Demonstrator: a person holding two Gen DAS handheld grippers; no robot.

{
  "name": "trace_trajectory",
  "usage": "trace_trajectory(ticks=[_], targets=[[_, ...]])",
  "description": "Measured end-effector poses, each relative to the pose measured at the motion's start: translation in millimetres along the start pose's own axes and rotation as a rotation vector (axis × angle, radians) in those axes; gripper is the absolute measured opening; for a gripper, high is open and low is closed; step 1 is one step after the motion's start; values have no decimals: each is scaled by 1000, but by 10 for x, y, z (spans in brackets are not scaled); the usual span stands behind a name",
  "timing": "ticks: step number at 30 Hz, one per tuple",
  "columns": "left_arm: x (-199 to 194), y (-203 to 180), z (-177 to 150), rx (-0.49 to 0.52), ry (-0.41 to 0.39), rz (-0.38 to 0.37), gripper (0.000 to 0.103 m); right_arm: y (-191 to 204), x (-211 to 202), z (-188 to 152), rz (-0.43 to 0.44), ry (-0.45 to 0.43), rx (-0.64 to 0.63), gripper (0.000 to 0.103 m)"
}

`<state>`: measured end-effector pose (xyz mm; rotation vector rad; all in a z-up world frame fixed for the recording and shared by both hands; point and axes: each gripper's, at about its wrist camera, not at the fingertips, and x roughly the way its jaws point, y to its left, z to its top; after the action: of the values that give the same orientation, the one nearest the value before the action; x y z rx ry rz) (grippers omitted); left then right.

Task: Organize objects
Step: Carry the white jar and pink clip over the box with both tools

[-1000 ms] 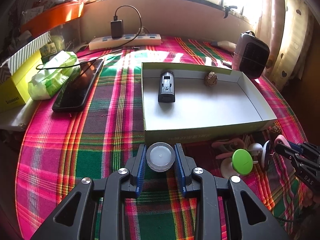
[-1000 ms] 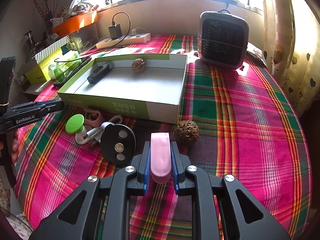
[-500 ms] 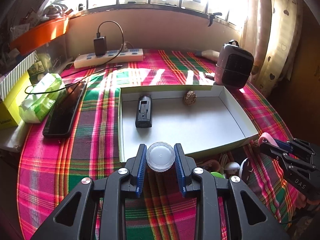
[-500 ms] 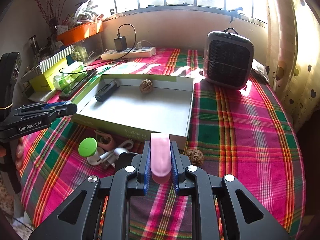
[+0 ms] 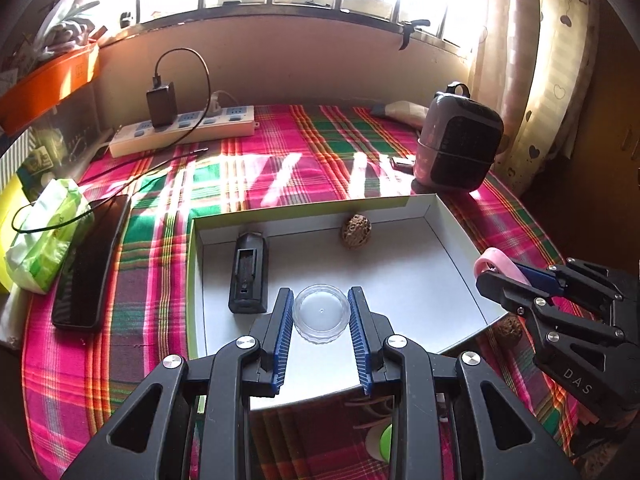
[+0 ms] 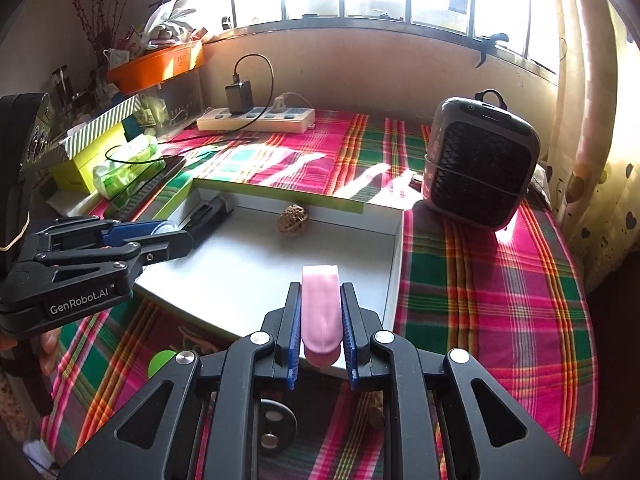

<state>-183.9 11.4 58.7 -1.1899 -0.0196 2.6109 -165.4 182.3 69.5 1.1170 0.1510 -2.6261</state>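
left gripper [image 5: 322, 314]: jaws pinching a clear round lid [image 5: 321, 313] by its rim, held above the near part of the box.
right gripper [image 6: 320, 318]: jaws pressed onto a pink clip [image 6: 320, 312], flat side up, above the box's near right corner.
box [image 5: 452, 224]: shallow, white inside, green outside, open top, on the plaid cloth [image 6: 488, 288] of the worktop.
in box: black charger [image 5: 249, 274] lying along the left wall; walnut [image 5: 355, 231] against the far wall.
outside box, near edge: second walnut [image 5: 507, 330] on the cloth just beside the right corner; green round piece [image 6: 160, 362] and black disc [image 6: 276, 424] partly hidden under the grippers.
heater [image 6: 480, 164]: upright, beyond the box's far right corner.
phone [image 5: 90, 264]: flat, left of the box, tissue pack [image 5: 44, 236] beside it.
power strip [image 5: 184, 134]: far edge, black plug seated.
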Motion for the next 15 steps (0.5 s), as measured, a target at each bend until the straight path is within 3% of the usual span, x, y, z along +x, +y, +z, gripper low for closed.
trace_trajectory(ticks=[15], targets=[[460,53,279,10,43,41,26,-202,604,331,-16,88,73,19]])
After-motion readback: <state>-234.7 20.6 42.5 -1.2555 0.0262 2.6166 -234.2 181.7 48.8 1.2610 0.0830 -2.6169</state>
